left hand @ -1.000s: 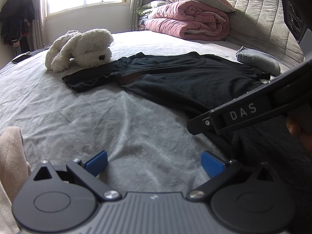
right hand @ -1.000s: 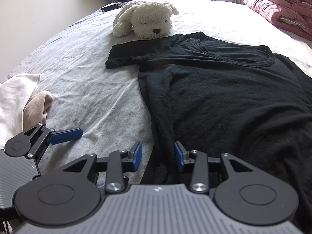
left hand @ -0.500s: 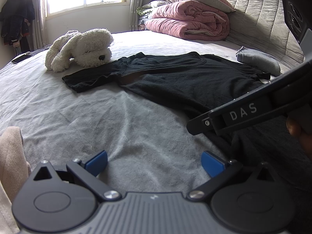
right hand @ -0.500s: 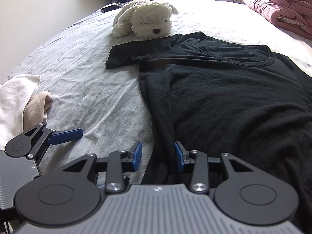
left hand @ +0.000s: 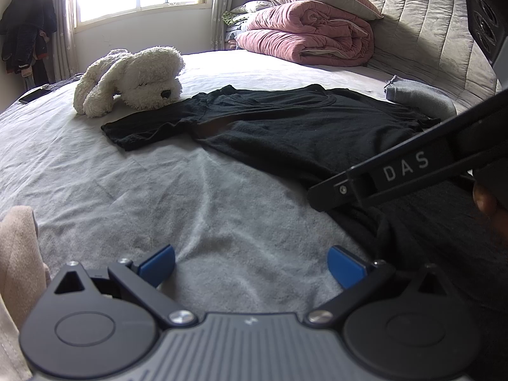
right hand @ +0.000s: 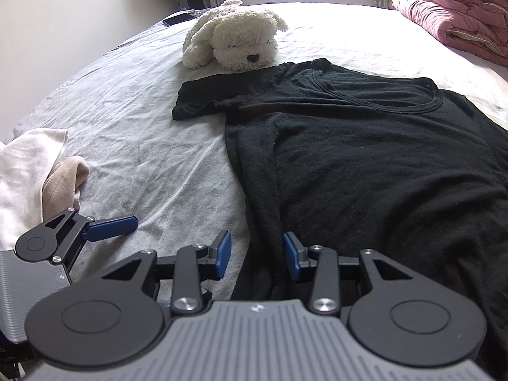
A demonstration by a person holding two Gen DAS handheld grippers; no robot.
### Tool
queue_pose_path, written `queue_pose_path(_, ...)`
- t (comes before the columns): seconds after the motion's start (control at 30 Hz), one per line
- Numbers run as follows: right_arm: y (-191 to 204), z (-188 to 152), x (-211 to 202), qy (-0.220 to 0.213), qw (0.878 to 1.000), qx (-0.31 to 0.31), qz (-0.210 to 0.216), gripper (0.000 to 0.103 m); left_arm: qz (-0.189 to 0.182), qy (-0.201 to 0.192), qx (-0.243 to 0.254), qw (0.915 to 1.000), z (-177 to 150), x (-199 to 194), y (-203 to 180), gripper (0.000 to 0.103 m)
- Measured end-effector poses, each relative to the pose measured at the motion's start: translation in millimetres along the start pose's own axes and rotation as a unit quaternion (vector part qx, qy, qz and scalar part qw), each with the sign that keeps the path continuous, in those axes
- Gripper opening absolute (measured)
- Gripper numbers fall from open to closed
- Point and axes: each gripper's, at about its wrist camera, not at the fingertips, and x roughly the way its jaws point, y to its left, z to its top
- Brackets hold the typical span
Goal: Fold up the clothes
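A black T-shirt (right hand: 365, 158) lies spread flat on the grey bed sheet (right hand: 143, 146), collar toward the far side and one sleeve (left hand: 149, 130) pointing left. My right gripper (right hand: 256, 257) sits low at the shirt's near left edge. It is open by a narrow gap, and a fold of the black hem lies between its blue pads. My left gripper (left hand: 250, 268) is open wide over bare sheet, just left of the shirt's near corner. One of its blue fingers (right hand: 111, 226) shows in the right wrist view. The right gripper's black body crosses the left wrist view on the right.
A white plush dog (right hand: 235, 41) lies beside the far sleeve. Folded pink quilts (left hand: 304, 38) and a padded headboard (left hand: 422, 22) stand at the far right, with a grey cloth (left hand: 419, 98) near them. Beige and white clothes (right hand: 38, 171) are piled at the near left.
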Motion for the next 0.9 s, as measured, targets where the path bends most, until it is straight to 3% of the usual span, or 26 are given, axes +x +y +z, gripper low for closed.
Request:
queue_pose_path(0.37, -9, 6, -25, -0.023, 0.999, 0.031, 0.025, 0.043, 0.0, 0.0, 0.0, 1.0, 0, 0, 0, 0.103)
queue_pose_path(0.63, -16, 8, -30, -0.004, 0.992, 0.081, 0.099, 0.043, 0.0, 0.0, 0.0, 1.0, 0, 0, 0, 0.103)
queue_pose_path(0.9, -23, 5, -34, 0.003, 0.99, 0.102, 0.098, 0.043, 0.001, -0.003, -0.002, 1.0, 0, 1, -1, 0.103)
